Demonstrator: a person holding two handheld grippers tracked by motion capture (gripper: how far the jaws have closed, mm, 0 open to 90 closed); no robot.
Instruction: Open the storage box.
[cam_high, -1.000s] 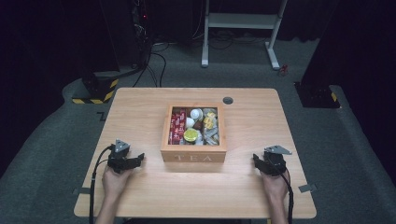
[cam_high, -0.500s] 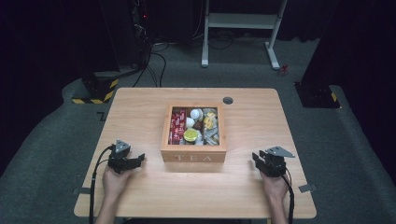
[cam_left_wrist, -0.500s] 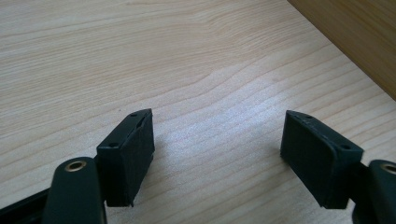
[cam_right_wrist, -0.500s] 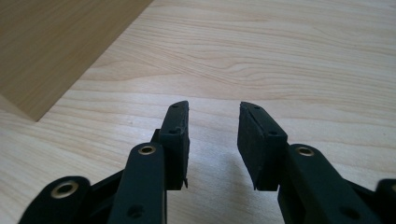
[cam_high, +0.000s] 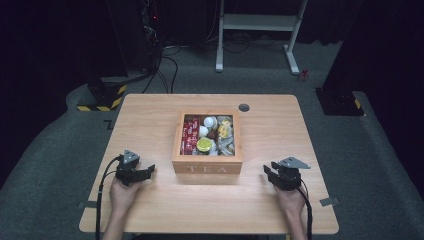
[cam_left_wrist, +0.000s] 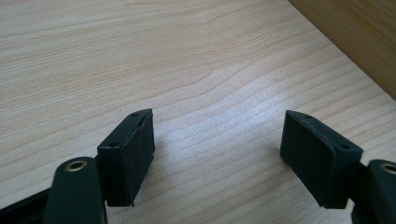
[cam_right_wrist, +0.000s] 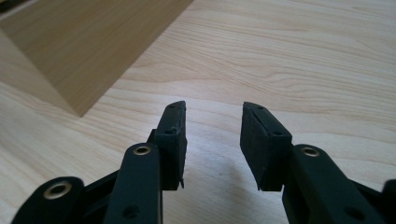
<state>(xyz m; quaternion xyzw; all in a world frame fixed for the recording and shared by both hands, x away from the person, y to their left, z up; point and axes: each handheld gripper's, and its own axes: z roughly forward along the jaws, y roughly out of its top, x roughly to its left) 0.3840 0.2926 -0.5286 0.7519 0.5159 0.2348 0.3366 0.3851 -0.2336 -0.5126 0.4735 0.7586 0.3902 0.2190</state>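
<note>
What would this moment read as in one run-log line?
left gripper: open, empty, on table left of tea box | right gripper: open, narrower gap, empty, right of box | box: open, full, untouched

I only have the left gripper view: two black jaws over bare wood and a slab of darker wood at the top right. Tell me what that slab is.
Observer: It is the side of an open wooden box with TEA lettered on its front, standing mid-table; the high view shows it.
Operator: Give me its contents.
Observer: Red packets fill its left compartment; white pods and a round yellow-lidded item lie further right.
Operator: Report the other gripper.
Observer: The right gripper sits low over the table on the box's right, jaws apart with nothing between them, less spread than the left gripper.
</note>
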